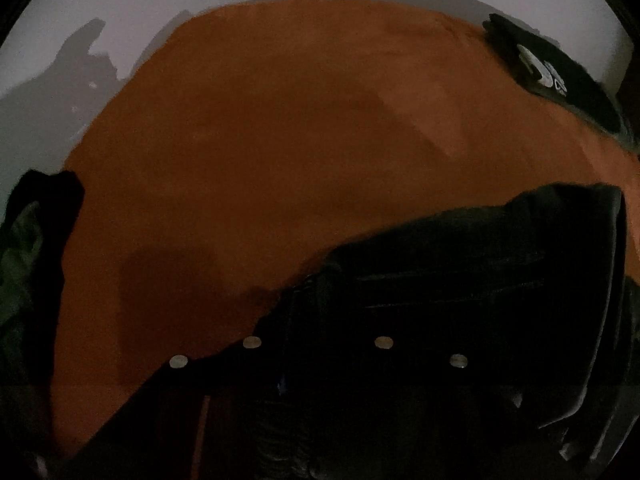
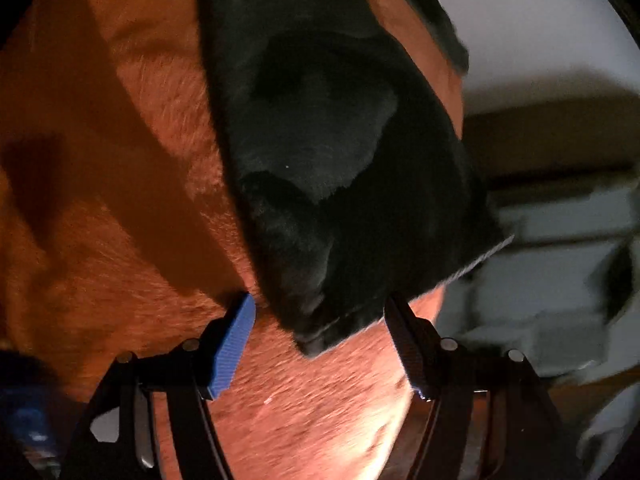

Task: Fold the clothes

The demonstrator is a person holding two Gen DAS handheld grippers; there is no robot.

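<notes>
Right gripper (image 2: 320,340) is hanging steeply over an orange fleece blanket (image 2: 120,160), its blue-padded fingers (image 2: 234,344) standing apart with the near corner of a black garment (image 2: 340,180) lying between them; the pads are not pressing on the cloth. Beyond that corner the black fabric is stretching away up the blanket, rumpled into soft folds, with one straight edge running toward the blanket's right border and the pale floor past it.

Left gripper (image 1: 316,360) is pointing sharply downward and is almost lost in darkness: black cloth is bunching over and around its fingers, and the jaws look drawn nearly together, probably pinching that fabric, though the pads themselves are not visible. Farther off, the orange blanket is spreading wide and bare, and a black device (image 1: 552,76) is lying at its far right edge.

Risks, as I judge them: the right jaws could close on blanket pile along with the corner, or catch only a thin hem that slips free, leaving the fold lopsided.
</notes>
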